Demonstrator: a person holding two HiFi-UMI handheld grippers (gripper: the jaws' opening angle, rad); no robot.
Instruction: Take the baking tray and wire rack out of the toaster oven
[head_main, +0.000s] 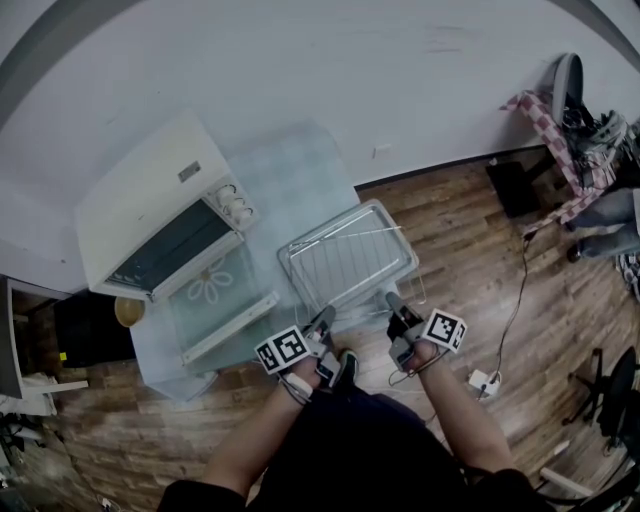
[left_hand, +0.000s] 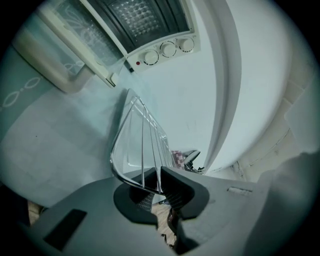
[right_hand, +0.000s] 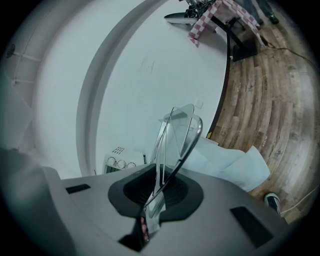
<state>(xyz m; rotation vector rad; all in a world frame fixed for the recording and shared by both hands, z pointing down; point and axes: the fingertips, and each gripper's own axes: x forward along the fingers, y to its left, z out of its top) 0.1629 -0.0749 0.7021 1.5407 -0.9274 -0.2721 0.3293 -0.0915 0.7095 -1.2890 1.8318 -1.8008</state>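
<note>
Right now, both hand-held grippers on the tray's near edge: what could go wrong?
1. The left hand-held gripper and right hand-held gripper pinch only the near edge of the baking tray and wire rack; a tilt could let the rack slide.
2. The tray seems to reach past the right edge of the table; set down there, it could tip.
3. The open oven door sits close left; a swing could hit it.

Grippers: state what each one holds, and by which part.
Both grip the near edge of the baking tray and its wire rack: left gripper toward the left end, right gripper toward the right.
</note>
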